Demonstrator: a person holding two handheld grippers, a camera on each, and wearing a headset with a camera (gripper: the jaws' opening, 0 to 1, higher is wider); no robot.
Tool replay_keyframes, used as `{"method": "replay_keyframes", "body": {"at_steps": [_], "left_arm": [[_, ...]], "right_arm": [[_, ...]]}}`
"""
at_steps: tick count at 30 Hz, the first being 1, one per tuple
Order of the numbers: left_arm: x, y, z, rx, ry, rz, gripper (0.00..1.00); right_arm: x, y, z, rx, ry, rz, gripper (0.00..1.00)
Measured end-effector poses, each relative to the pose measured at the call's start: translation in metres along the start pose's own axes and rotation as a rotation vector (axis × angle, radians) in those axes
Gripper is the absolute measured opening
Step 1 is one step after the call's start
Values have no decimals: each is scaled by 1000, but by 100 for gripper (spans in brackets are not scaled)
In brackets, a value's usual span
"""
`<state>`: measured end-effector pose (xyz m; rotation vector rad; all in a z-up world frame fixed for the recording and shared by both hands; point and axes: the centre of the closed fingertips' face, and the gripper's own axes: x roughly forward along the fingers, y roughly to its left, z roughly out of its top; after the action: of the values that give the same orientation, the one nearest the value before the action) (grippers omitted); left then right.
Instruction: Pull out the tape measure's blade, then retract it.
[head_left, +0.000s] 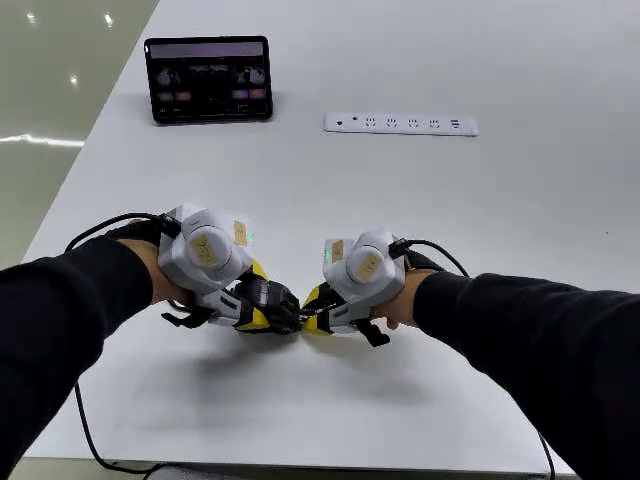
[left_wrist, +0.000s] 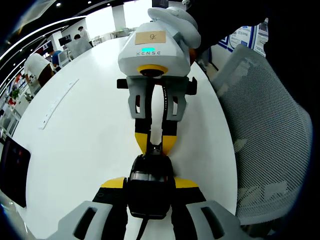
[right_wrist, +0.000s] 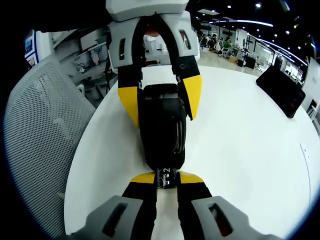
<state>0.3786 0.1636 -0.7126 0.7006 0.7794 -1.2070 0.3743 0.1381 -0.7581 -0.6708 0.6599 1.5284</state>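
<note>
A black tape measure (head_left: 272, 303) sits between the yellow-tipped fingers of my left gripper (head_left: 268, 306), just above the white table (head_left: 420, 200). In the left gripper view the case (left_wrist: 150, 187) is clamped in that gripper (left_wrist: 150, 183). My right gripper (head_left: 312, 311) faces it tip to tip. In the right gripper view that gripper (right_wrist: 166, 178) is shut on the blade's end (right_wrist: 166, 176), where printed numerals show. Only a very short piece of blade is out of the case (right_wrist: 162, 125). The two grippers almost touch.
A dark tablet (head_left: 209, 78) stands at the table's far left, and a white power strip (head_left: 401, 124) lies at the far middle. A cable (head_left: 88, 435) hangs over the near table edge on the left. A grey mesh chair (left_wrist: 270, 150) stands beside the table.
</note>
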Motion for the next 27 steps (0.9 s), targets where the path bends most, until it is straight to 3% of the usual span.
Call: {"method": "replay_keyframes", "body": {"at_steps": [27], "left_arm": [[0,0,0,-4,7,3,29]], "right_arm": [[-29,1,-35,14,44,-24,10]]}}
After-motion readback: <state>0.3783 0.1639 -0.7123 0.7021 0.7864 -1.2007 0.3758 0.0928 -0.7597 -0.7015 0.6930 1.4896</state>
